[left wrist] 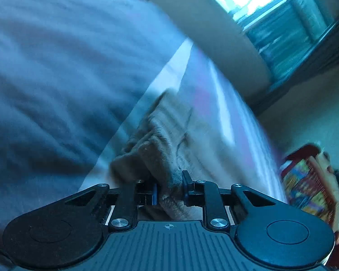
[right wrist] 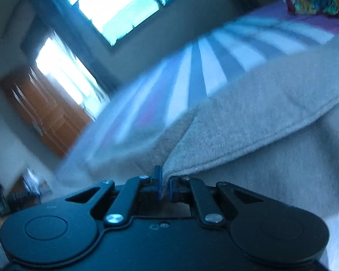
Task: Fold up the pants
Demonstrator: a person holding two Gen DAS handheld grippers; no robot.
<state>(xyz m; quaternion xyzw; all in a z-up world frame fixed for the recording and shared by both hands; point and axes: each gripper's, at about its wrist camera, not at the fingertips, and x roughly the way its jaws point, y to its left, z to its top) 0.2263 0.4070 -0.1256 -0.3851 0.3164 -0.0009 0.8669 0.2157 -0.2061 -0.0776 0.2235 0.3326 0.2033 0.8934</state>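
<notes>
Pants [left wrist: 167, 135] of a soft beige-grey fleece lie on the striped bedsheet [left wrist: 217, 103], and we hold them at two places. In the left wrist view, going from the left, a broad sweep of smooth grey-blue cloth [left wrist: 56, 67] fills most of the picture, blurred and softly creased. Next to it the pants show as a bunched, nappy fold with a ribbed look, running up the sheet away from us. Our left gripper [left wrist: 169, 192] has its black fingers with blue pads drawn in on that bunch, so the fabric is pinched between the jaws and bulges above and below them. Further right the sheet shows pale, lilac and pink bands, and at the edge sits a bright multicoloured cushion [left wrist: 305, 185].

In the right wrist view a wooden door [right wrist: 43, 110] stands at the left, with a bright window [right wrist: 115, 6] above. Our right gripper [right wrist: 165, 187] is nearly closed on a thin hemmed edge of the pants [right wrist: 248, 117]; the stitched seam runs from the jaws up to the right, and the flat fuzzy panel spreads to the right over the stripes.
</notes>
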